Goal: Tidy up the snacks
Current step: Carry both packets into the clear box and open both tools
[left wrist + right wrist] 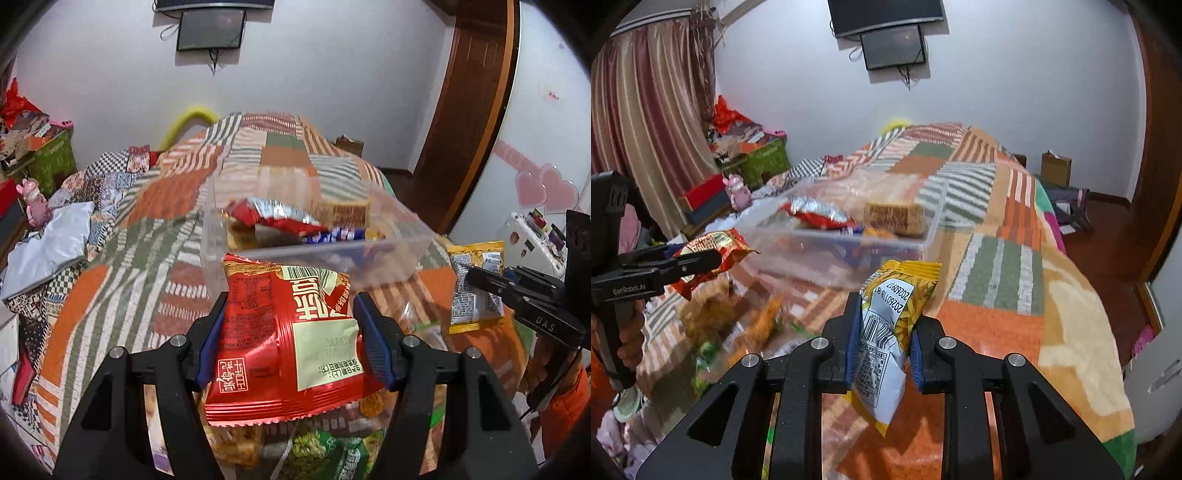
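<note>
My left gripper [290, 314] is shut on a red snack packet [288, 339], held above the bed, with both blue pads pressing its sides. My right gripper [886, 325] is shut on a yellow and white snack packet [890, 332], lifted off the quilt. Each gripper shows in the other's view: the right one [476, 280] with its yellow packet [476, 288], the left one [713, 258] with its red packet [713, 251]. Ahead of both stands a clear plastic box [391, 254], also clear plastic box [886, 247], holding several snacks. More loose snack packets [317, 450] lie below my left gripper.
The patchwork quilt [997, 266] covers the bed, with bare room on its right side. A pile of loose snacks [738, 325] lies left of my right gripper. A green bin [768, 162] and clutter stand by the curtain; a wooden door [465, 110] is at right.
</note>
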Demonstrator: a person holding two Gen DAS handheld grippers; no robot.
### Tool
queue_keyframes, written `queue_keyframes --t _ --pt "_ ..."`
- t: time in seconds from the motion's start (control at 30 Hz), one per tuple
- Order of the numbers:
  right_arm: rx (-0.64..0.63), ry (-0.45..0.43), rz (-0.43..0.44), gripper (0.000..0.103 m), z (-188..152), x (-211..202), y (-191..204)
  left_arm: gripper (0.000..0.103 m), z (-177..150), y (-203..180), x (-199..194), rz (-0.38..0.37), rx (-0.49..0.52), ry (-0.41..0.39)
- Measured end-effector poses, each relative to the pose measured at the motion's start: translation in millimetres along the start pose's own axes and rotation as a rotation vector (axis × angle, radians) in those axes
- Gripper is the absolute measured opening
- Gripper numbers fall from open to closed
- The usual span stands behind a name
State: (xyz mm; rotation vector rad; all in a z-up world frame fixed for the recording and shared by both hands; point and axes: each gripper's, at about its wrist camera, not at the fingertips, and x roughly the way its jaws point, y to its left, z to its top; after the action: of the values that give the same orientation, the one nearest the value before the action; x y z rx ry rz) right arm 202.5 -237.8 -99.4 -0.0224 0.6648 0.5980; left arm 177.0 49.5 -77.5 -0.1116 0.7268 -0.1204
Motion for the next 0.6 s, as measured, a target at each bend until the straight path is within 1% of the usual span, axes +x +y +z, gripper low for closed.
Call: queue_keyframes --t 0.13,0.33,0.47,0.6 --pt "0.006 -0.048 0.012 0.021 18.5 -1.5 1.4 0.065 15.0 1.3 2.1 0.006 -0.009 -0.021" --pt "0.014 -0.106 0.029 0.021 44.0 5.0 4.0 0.065 35.1 8.8 18.3 0.01 -0.039 -0.018" --pt "0.021 -0.125 0.031 0.021 57.7 13.8 4.0 0.065 45.3 15.9 31.7 0.02 -0.057 -0.016" --pt "0.022 -0.121 0.028 0.021 66.5 26.0 2.9 0.065 52.7 22.4 52.2 0.002 -0.064 0.038"
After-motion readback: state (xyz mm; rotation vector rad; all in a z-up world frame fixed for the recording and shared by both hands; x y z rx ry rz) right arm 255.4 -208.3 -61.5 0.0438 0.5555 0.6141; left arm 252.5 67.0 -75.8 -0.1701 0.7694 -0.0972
